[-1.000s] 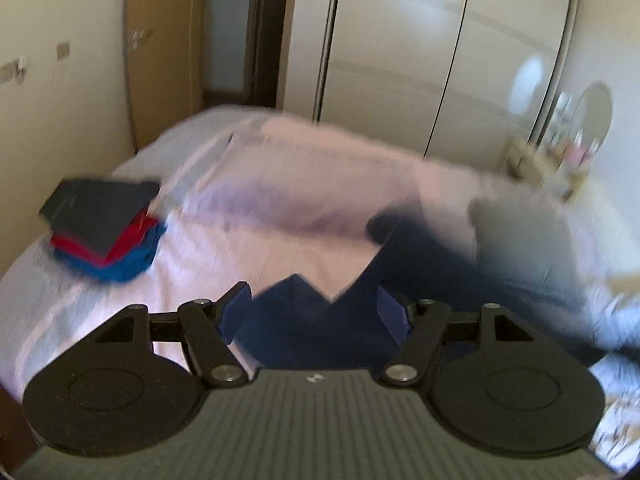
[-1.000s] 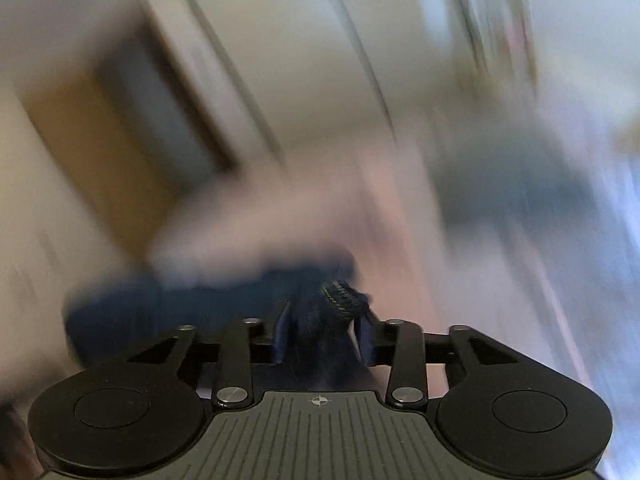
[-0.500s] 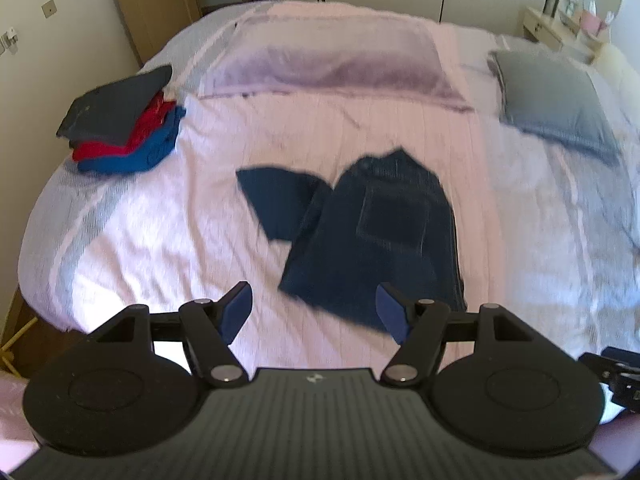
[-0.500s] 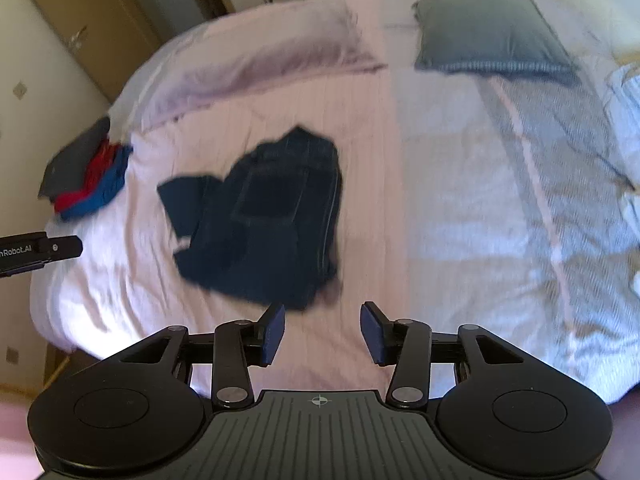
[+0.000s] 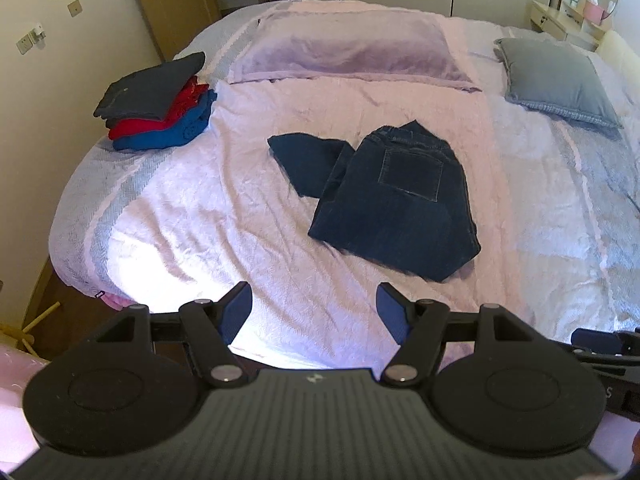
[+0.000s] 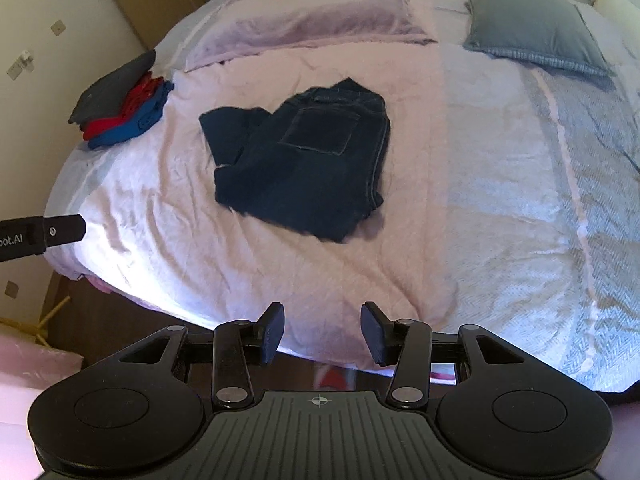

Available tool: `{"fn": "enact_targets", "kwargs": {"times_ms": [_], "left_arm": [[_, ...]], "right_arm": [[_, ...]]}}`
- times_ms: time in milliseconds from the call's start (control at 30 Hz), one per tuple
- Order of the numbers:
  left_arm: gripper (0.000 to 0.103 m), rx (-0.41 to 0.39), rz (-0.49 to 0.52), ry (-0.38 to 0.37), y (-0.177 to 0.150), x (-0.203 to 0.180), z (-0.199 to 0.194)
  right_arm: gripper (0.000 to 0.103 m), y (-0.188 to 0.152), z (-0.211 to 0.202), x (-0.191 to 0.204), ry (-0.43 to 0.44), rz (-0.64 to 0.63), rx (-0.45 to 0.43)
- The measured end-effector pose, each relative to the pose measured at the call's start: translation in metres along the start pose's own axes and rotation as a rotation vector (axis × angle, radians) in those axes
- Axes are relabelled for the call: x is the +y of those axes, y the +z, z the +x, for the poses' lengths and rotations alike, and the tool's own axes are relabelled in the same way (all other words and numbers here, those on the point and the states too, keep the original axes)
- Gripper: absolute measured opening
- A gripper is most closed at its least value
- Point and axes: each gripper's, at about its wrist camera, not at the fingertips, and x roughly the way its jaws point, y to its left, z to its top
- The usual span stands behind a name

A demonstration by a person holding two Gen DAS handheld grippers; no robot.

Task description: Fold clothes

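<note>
Dark blue jeans [image 5: 396, 196] lie partly folded in the middle of the bed, back pocket up, one leg end sticking out to the left [image 5: 308, 160]. They also show in the right wrist view [image 6: 308, 164]. My left gripper [image 5: 314, 316] is open and empty, held back over the bed's near edge. My right gripper [image 6: 322, 332] is open and empty, also at the near edge, apart from the jeans. A stack of folded clothes [image 5: 156, 102], dark grey over red over blue, sits at the bed's left side, also seen in the right wrist view [image 6: 120, 106].
The bed [image 5: 200, 240] has a pale pink cover. A lilac pillow [image 5: 344, 48] and a grey pillow [image 5: 556, 80] lie at its head. A wall and wooden door [image 5: 172, 0] stand left. The left gripper's side [image 6: 40, 234] shows in the right wrist view.
The right gripper let go of the jeans, which now lie on the bed. Both grippers pulled back toward the near edge of the bed and are open.
</note>
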Motion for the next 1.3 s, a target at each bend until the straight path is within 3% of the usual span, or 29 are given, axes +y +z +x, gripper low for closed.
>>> {"fn": "enact_targets", "kwargs": {"times_ms": [200,433,833,1100,1300], "left_arm": [[0.065,-0.033,0.02,-0.033,0.016,0.002,0.007],[0.065,-0.041,0.065,-0.071,0.056,0.017,0.042],[0.065,0.031,0.062,-0.105,0.138,0.098,0.141],[0.065,0.115,0.059,-0.151,0.162,0.15,0.219],[0.065,0.173,0.005,-0.15,0.162,0.175,0.272]], "right_arm": [[0.046,0.018,-0.004,0.0,-0.042,0.029,-0.048],[0.046,0.06,0.018,0.011,-0.071,0.082,-0.058],[0.046,0.138,0.074,0.035,-0.148,0.22,-0.083],[0.046,0.146,0.131,0.04,-0.251,0.339,0.014],[0.046,0.155,0.193,0.054,-0.284,0.295,0.112]]}}
